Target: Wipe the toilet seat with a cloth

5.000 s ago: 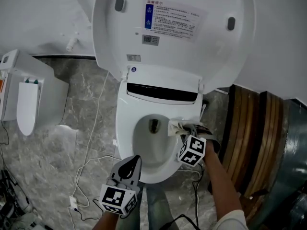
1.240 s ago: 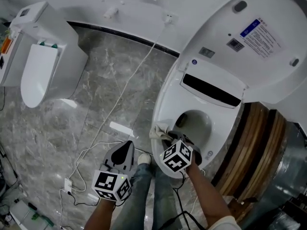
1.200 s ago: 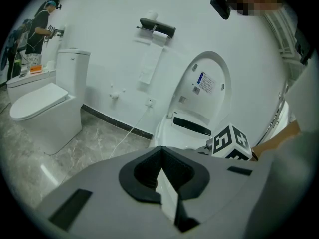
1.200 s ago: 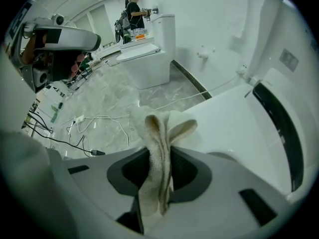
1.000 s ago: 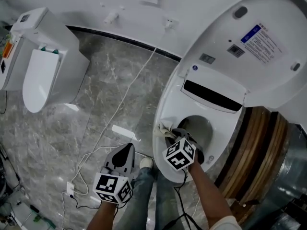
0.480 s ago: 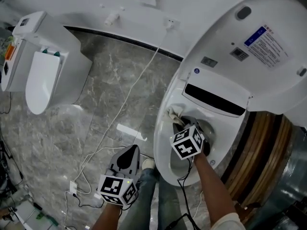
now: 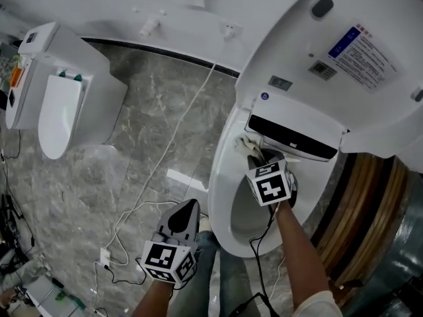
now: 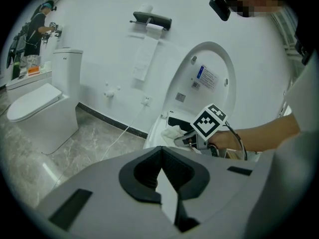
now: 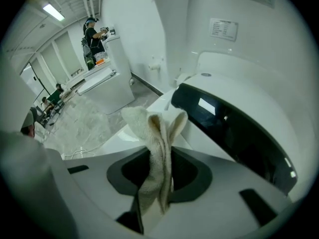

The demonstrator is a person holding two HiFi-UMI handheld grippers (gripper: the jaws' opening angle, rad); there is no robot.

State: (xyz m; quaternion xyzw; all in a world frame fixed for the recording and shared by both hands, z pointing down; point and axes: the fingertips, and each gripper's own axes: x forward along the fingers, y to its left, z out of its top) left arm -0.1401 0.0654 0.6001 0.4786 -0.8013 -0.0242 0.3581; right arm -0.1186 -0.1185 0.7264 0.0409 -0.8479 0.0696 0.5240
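at far left a second toilet [image 7: 56, 98] stands with its lid down, well apart from the work, and a white cable [image 7: 178, 134] trails across the marble floor [image 7: 92, 197]; neither has any part in the job. the left gripper [image 7: 190, 207] hangs over the floor just off the near-left edge of the bowl, jaws shut on nothing, as its own view confirms [image 8: 162, 169]. it has held that idle posture through the last second and touches nothing. the change lies with the toilet seat [image 7: 221, 177] and the cloth [image 7: 249, 142]: a second ago the cloth sat on the near-left part of the seat rim, and it has since been carried up the left side to the rear-left corner, where it now lies against the seat just below the dark slot [image 7: 291, 139] at the hinge. the right gripper [image 7: 256, 157] points steeply down with its jaws clamped on the cloth; the right gripper view shows the folded cream towelling [image 9: 157, 148] pinched between them and fanning out above the white rim [image 9: 114, 141], close to the dark slot. five seconds ago the same cloth was on the right side of the seat, so the wipe appears to have run round the front and up the left. judged from that, most of the ring has been covered and the rear strip under the raised lid [image 7: 370, 78] is what remains. whether the cloth presses firmly here cannot be told.
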